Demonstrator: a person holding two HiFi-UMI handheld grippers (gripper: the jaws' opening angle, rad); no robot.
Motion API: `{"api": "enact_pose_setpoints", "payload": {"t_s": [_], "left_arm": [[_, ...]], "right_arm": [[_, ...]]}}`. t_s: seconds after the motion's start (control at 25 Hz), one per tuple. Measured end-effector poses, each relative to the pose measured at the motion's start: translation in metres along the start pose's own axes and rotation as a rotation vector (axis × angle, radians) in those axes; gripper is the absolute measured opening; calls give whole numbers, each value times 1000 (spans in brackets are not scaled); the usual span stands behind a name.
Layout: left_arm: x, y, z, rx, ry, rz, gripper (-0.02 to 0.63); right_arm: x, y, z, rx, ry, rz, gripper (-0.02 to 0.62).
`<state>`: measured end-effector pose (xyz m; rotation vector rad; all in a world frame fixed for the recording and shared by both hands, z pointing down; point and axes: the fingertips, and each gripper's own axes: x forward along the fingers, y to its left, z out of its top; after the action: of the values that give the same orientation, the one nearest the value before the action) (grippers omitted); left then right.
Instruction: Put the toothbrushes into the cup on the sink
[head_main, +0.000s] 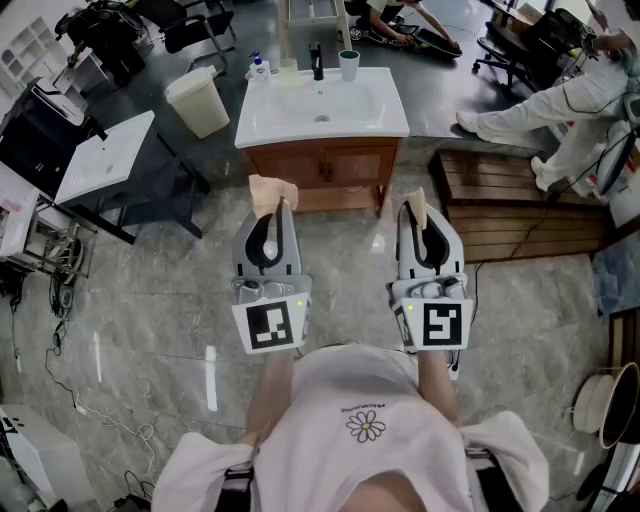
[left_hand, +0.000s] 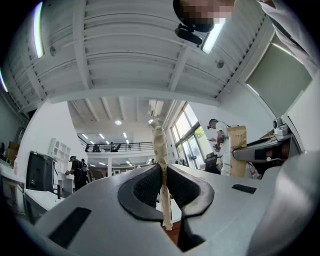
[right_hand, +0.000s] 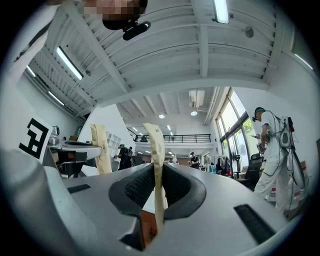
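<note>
Clamping a tan paper-wrapped toothbrush upright between its pressed-in jaws, the left hand-held gripper mirrors the right hand-held gripper, which pinches a second wrapped toothbrush the same way. Both flat packets look light, thin and crushable, the paper likely slippery, so a hold low on the stiffer handle seems soundest. The cup stands at the one o'clock corner of the sink, well apart at twelve o'clock.

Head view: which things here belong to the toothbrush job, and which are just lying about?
Job:
left gripper clamping left toothbrush
right gripper clamping right toothbrush
cup
sink

Lying about:
bin
bottle
wooden platform
side table
</note>
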<state>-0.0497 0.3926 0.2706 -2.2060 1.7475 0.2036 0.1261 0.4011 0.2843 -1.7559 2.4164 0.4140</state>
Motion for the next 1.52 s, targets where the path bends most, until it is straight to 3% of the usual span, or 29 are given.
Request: {"api": "enact_pose_setpoints", "payload": {"t_s": [0.84,1.12,1.52], "left_arm": [[4,16,-20,41,51,37,41],[55,36,-39,74,0,33,41],[170,79,-56,63,-53,16,41]], "right_arm": [[8,0,-24,100,6,28,37],[49,-19,-35,68,-32,2,37],[172,-40,-59,81,-32,-11,37]]}}
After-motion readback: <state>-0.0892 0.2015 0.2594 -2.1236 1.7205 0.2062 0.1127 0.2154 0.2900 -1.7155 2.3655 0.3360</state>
